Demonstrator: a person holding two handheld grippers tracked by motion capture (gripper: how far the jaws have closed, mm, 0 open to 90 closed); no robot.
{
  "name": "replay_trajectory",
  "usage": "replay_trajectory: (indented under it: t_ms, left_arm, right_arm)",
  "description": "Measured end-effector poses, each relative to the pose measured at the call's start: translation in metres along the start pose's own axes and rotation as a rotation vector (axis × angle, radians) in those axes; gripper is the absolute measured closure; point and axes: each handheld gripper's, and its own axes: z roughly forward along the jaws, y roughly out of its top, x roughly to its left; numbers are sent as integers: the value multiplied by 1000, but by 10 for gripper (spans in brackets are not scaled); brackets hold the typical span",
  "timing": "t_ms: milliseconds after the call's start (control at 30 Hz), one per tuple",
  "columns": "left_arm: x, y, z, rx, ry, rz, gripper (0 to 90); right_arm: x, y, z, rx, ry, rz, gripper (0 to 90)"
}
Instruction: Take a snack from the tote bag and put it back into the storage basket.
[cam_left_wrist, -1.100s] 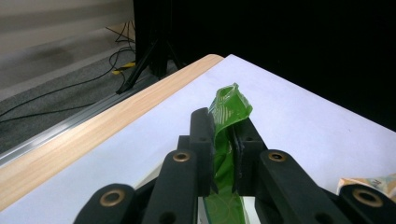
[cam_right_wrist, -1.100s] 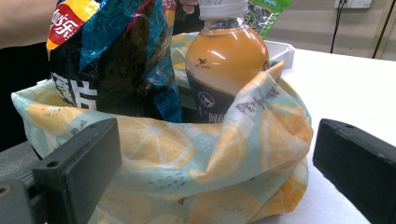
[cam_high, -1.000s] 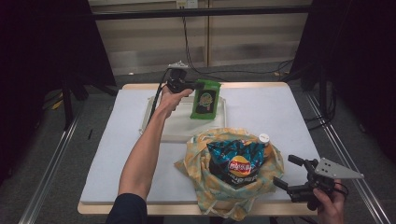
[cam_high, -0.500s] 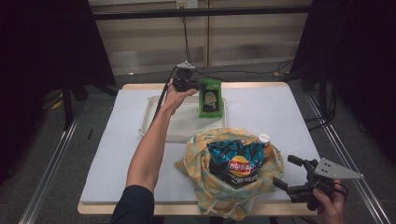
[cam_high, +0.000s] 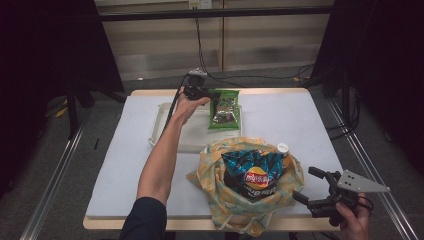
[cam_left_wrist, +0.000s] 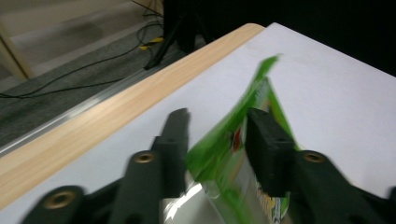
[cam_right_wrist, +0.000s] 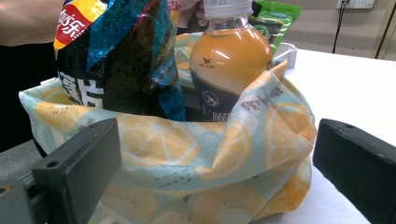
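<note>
Over the back of the white tray (cam_high: 165, 131), my left gripper (cam_high: 204, 93) (cam_left_wrist: 218, 120) is shut on the top edge of a green snack packet (cam_high: 225, 107) (cam_left_wrist: 218, 156), held up in the air. A lemon-print cloth bag (cam_high: 220, 200) (cam_right_wrist: 187, 158) stands at the table's front. It holds a blue chip bag (cam_high: 250, 172) (cam_right_wrist: 116, 51) and an orange drink bottle (cam_high: 282, 148) (cam_right_wrist: 231, 60). My right gripper (cam_high: 309, 186) (cam_right_wrist: 217, 156) is open just right of the bag, its jaws spread wide and facing the cloth without touching it.
The white table (cam_high: 310, 120) has bare room to the right of the tray and along its left side. Dark stands and cables (cam_high: 345, 100) crowd the floor behind and beside the table. The green packet (cam_right_wrist: 275, 18) appears beyond the bag in the right gripper view.
My left gripper has shifted slightly right with the green packet, which has swung a little under it. The right gripper has stayed put.
</note>
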Motion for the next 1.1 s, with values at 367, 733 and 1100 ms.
replay_trajectory:
  t_ms: [367,733,1100]
  left_arm:
    - [1,4,-8,-37,22,-4,474]
    - [-17,1,-17,-2,-67,-2,760]
    - [-46,-36,-14,114,-170,30,900]
  right_arm:
    - [-1,0,0,1,-1,1,8]
    - [0,0,0,-1,-6,2,7]
    - [-2,0,-1,4,-10,-4,6]
